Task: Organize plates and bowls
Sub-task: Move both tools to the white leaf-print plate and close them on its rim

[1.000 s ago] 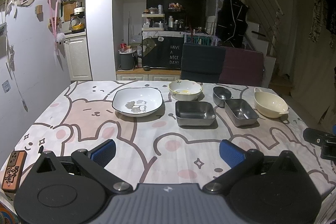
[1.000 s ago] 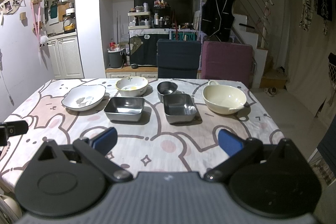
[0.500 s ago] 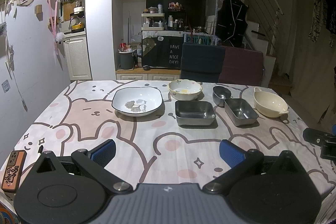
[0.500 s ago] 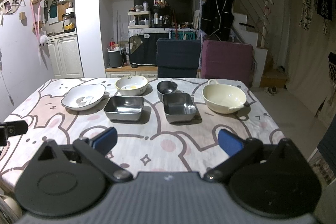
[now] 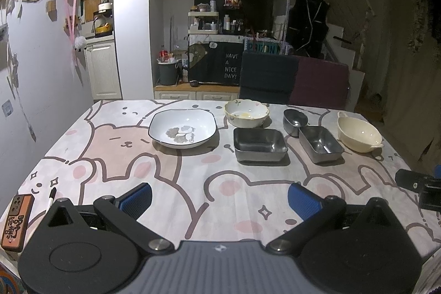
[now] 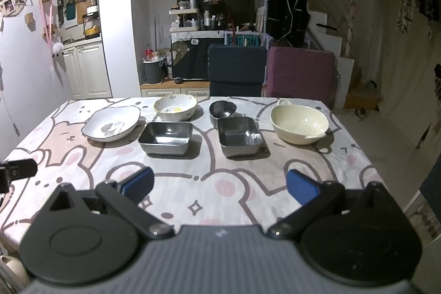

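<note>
Both grippers are hovering over the near edge of the table (image 5: 115, 156), and neither is holding anything. The left gripper (image 5: 219, 200) is sitting in the lower part of its frame with its blue pads spread wide; the right gripper (image 6: 219, 185) is doing the same in its own view, jaws wide apart over the cartoon-print cloth.

The dishes are lying in a loose row across the middle of each frame. In the left wrist view, the white square plate (image 5: 182, 129) is resting left of centre, with the scalloped bowl (image 5: 246, 113) just beside it toward the upper right. Below that bowl, the large steel tray (image 5: 259, 144) is standing alone. Further right, the small steel bowl (image 5: 294, 121) is touching the small steel tray (image 5: 320, 144) — and the cream handled bowl (image 5: 359, 132) is sitting near the right edge of the table.

A phone (image 5: 16, 221) is lying at the lower left.
</note>
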Demonstrator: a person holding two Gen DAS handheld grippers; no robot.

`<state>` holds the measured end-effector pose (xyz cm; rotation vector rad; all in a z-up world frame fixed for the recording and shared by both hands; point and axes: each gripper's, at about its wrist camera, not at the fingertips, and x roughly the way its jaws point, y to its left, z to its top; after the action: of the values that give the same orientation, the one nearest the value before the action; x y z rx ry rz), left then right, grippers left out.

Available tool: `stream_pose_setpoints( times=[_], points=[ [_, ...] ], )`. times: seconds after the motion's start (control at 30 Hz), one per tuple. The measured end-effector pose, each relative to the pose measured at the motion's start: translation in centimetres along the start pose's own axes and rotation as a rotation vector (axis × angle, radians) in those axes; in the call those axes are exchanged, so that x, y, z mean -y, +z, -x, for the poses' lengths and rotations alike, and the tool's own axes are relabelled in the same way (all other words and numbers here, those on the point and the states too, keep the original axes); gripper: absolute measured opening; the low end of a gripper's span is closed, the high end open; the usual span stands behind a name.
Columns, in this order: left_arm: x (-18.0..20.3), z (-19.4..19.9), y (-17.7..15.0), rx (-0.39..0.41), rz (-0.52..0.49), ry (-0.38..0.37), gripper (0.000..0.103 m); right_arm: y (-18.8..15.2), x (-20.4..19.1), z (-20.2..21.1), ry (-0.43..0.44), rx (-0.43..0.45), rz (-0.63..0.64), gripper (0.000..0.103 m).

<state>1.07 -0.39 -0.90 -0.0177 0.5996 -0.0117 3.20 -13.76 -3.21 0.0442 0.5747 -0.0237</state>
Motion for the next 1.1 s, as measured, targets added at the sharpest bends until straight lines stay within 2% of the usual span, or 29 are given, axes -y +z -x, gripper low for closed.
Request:
stream_pose_setpoints(
  times=[0.13, 0.6, 0.87, 1.1],
  points=[
    [-0.5, -0.9, 0.5, -0.021, 0.014, 0.006, 0.103, 0.1, -0.7, -0.6, 0.009, -0.006, 0.011, 0.103],
    [-3.5, -7.1, 2.9, -0.065, 0.091, 0.044, 0.103, 3.0, -3.6, -5.4, 0.124, -0.109, 0.029, 0.103],
    [-5.4, -10.4, 5.3, -0.042, 0.127, 0.063, 0.103, 5.4, -6.6, -8.8, 0.130, -0.074, 0.124, 0.103],
    [-7.1, -12.9, 8.1, 0.013, 0.113, 0.093, 0.103, 8.4, -8.3, -12.1, 0.151, -0.019, 0.137, 0.103]
  ],
)
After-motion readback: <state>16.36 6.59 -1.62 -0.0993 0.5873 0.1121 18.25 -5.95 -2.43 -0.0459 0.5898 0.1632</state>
